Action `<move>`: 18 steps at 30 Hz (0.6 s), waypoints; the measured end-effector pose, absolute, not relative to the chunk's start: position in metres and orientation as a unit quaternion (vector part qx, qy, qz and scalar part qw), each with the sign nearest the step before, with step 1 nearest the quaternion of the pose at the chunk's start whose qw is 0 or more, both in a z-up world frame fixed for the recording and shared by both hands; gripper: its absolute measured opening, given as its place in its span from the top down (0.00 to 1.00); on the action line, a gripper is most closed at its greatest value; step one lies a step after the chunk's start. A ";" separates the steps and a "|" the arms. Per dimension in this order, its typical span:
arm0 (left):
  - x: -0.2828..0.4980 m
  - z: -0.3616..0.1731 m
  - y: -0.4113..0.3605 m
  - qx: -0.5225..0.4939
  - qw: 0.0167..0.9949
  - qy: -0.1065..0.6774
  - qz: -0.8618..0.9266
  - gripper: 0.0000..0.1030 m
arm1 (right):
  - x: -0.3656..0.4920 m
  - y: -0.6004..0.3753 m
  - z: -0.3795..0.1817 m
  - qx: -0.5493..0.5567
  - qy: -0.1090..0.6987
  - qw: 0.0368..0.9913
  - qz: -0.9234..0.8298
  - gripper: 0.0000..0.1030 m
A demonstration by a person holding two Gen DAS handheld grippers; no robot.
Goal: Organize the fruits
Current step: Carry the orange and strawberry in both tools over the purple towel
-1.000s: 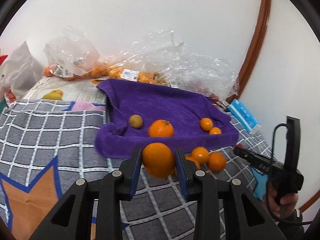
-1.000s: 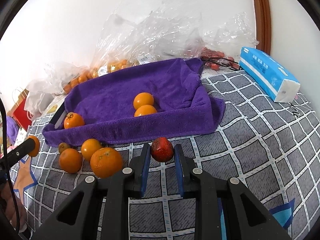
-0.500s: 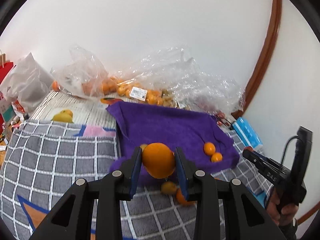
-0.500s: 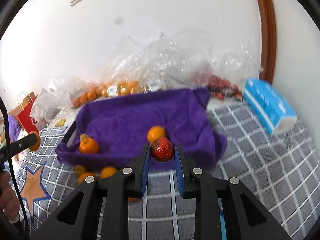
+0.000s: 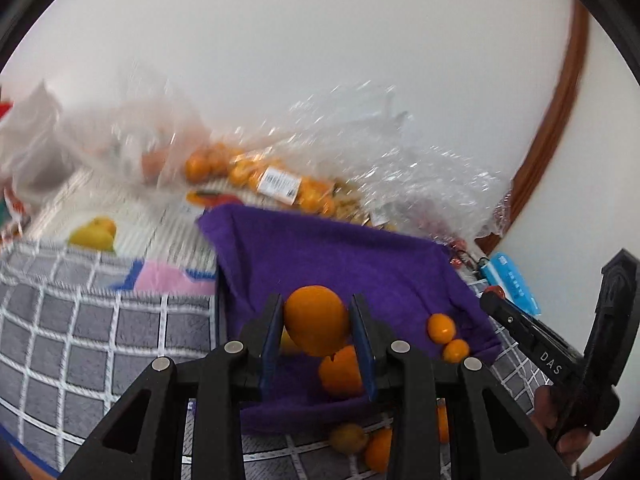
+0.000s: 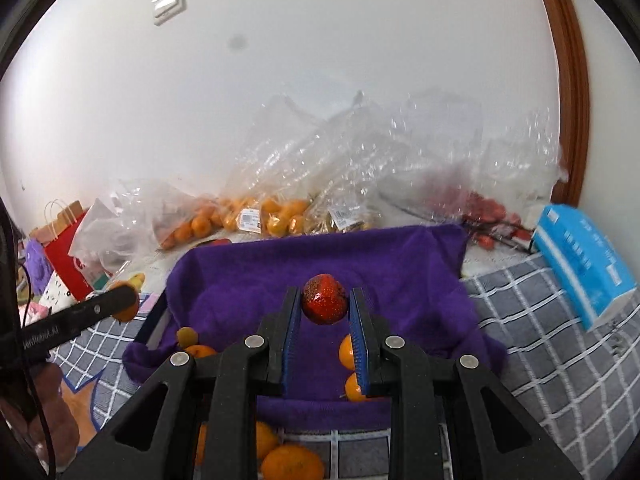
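Over the purple towel, left gripper clamps an orange; right gripper clamps a red fruit. Towel centre bare, small oranges near front edge.

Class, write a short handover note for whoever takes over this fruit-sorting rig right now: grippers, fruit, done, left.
Left gripper: shut on an orange, held above the purple towel.
Right gripper: shut on a red fruit, also above the towel.
Done: several oranges already lie on the towel.
Left: set down both held fruits, then collect the loose oranges on the checked cloth in front of the towel.
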State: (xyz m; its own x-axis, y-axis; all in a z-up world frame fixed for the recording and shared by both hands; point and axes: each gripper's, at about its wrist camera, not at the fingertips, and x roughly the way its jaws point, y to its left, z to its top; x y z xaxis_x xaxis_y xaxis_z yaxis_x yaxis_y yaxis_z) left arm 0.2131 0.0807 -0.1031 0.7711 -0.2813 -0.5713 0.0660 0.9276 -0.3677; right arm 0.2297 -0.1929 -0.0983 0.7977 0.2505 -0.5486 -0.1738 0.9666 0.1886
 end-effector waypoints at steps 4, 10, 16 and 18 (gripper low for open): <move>0.219 -0.112 0.086 -0.186 0.919 0.332 -0.097 0.69 | 0.239 -0.196 -0.114 0.060 0.318 0.941 0.103 0.77; 0.217 -0.113 0.086 -0.188 0.924 0.321 -0.093 0.69 | 0.240 -0.207 -0.114 0.060 0.304 0.946 0.096 0.77; 0.225 -0.121 0.083 -0.181 0.921 0.335 -0.084 0.69 | 0.245 -0.214 -0.120 0.067 0.312 0.944 0.088 0.77; 0.226 -0.123 0.083 -0.179 0.921 0.338 -0.082 0.69 | 0.245 -0.215 -0.121 0.066 0.311 0.944 0.086 0.77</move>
